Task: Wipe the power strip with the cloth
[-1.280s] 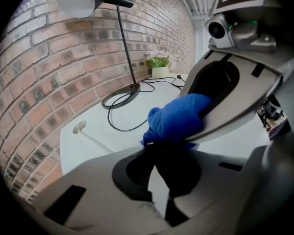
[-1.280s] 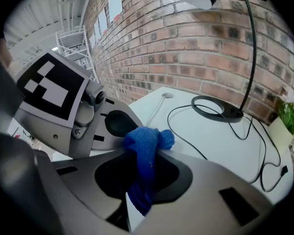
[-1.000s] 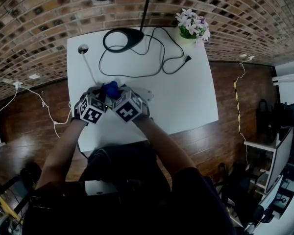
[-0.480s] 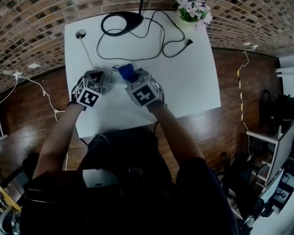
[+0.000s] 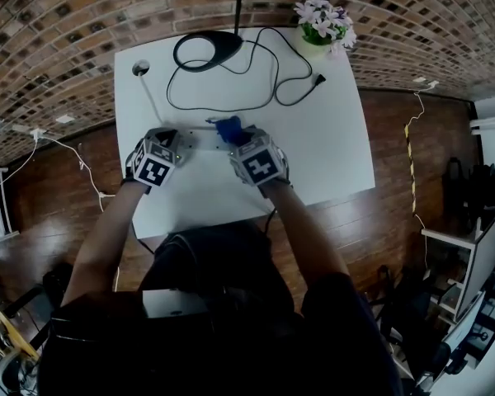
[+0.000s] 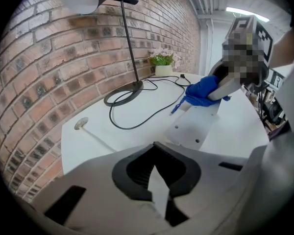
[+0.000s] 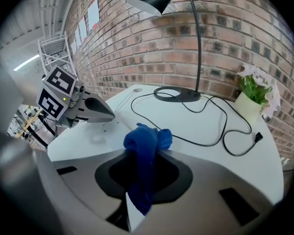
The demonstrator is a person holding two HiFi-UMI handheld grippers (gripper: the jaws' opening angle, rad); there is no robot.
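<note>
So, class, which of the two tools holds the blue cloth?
The right tool, clamping the blue cloth; the left tool is shut, without cloth.

Far across the white table (image 5: 330, 151), the lamp (image 5: 208, 49) stands, its cord (image 5: 316, 80) looping right; flowers (image 5: 322, 30) at the far-right corner.

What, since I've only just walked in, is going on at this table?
A person is wiping a white power strip on the white table, a gripper in each hand. The right gripper is shut on a blue cloth resting on the strip's far end. The left gripper, shut, sits at the strip's other end, seemingly steadying it.
</note>
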